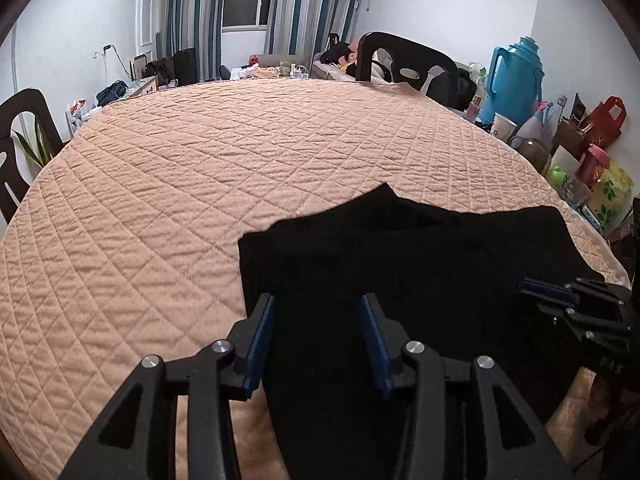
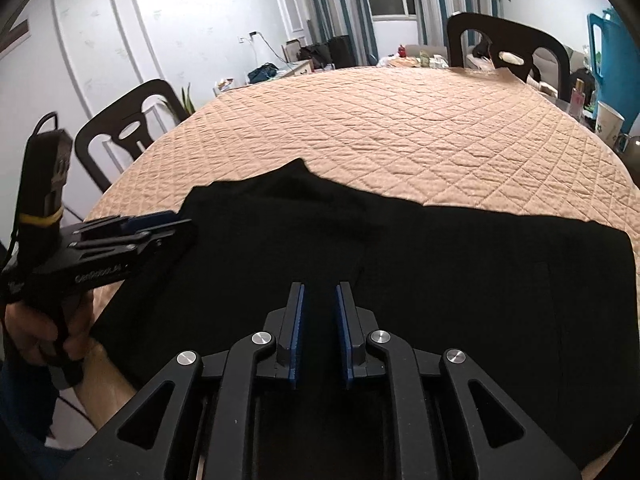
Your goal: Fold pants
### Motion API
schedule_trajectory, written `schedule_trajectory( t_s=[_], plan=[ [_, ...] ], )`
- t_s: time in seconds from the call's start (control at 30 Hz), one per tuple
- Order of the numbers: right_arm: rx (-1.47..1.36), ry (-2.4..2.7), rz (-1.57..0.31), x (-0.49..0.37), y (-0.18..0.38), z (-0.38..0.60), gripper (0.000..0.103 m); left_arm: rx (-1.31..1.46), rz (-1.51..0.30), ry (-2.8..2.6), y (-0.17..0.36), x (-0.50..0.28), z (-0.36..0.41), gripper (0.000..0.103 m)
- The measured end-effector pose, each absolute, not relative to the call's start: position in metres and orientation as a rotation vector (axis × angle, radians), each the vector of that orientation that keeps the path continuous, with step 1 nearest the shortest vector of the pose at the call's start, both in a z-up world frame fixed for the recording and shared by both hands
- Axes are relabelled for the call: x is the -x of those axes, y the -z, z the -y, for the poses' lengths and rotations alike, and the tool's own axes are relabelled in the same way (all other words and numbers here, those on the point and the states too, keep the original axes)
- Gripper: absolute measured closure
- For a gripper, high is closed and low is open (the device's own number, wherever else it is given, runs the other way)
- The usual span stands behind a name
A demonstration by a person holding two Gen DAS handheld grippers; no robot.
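On the quilt (image 1: 200,168) lay the black pants (image 2: 400,264), folded flat; both claws hovered just above them, left (image 1: 318,320) half open, right (image 2: 319,308) narrowly parted, holding nothing; soft, limp cloth, probably best pinched at an edge.

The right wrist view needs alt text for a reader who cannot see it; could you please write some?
Black pants lie folded on a peach quilted table cover, with the right gripper open just above them. The left gripper, held in a hand, reaches in from the left edge.
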State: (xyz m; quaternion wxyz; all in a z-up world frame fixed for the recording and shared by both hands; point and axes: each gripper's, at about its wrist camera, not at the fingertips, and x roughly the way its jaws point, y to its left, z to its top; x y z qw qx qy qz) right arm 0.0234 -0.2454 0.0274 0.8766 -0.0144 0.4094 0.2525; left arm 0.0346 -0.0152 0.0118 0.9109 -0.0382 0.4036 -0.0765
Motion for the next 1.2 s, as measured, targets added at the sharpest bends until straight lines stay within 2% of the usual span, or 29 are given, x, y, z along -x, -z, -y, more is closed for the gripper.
schedule_trajectory(
  t_s=[0.53,0.7,0.77,0.87,1.2],
  plan=[
    [0.136,-0.562,-0.785,0.032,-0.015,0.244,0.087,0.051,-0.793,0.249,-0.007,0.039,0.017,0.057],
    [0.146,-0.549,-0.766,0.041,-0.014,0.251,0.083,0.037,-0.764,0.25,-0.004,0.051,0.018,0.057],
    [0.132,-0.543,-0.764,0.042,-0.013,0.256,0.075,0.044,-0.764,0.251,-0.004,0.05,0.017,0.057],
    [0.109,-0.527,-0.769,0.041,-0.014,0.267,0.07,0.073,-0.778,0.259,-0.007,0.045,0.014,0.057],
    [0.077,-0.414,-0.756,0.036,-0.024,0.287,0.069,0.101,-0.774,0.262,-0.012,0.027,0.016,0.057]
  ],
)
